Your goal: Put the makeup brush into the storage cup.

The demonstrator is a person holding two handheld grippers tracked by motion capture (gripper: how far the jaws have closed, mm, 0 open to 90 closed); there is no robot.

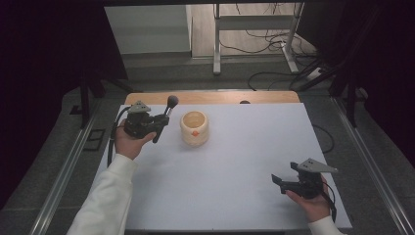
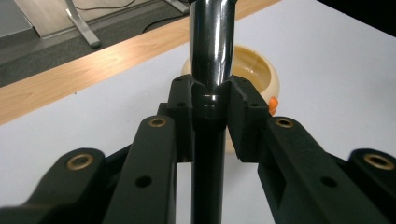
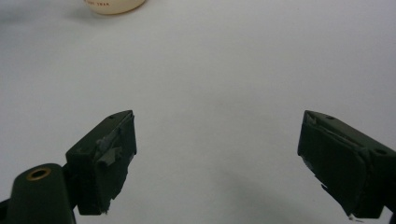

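Observation:
A makeup brush (image 1: 167,113) with a glossy black handle (image 2: 211,56) and a dark bristle head stands upright in my left gripper (image 1: 157,128), whose jaws are shut on the handle. Just right of it sits a cream-coloured round cup (image 1: 195,128) with an orange mark on its side, seen behind the handle as the cup (image 2: 261,77) in the left gripper view. My right gripper (image 1: 280,183) rests low at the table's front right, jaws wide open with nothing between them. In the right gripper view its jaws (image 3: 215,158) frame bare white table, and the cup (image 3: 114,5) peeks in at the top edge.
The white table top (image 1: 235,161) has a wooden strip (image 1: 215,97) along its far edge. Beyond it are a metal desk frame (image 1: 254,29) and loose cables on the floor. Metal rails run along both sides of the table.

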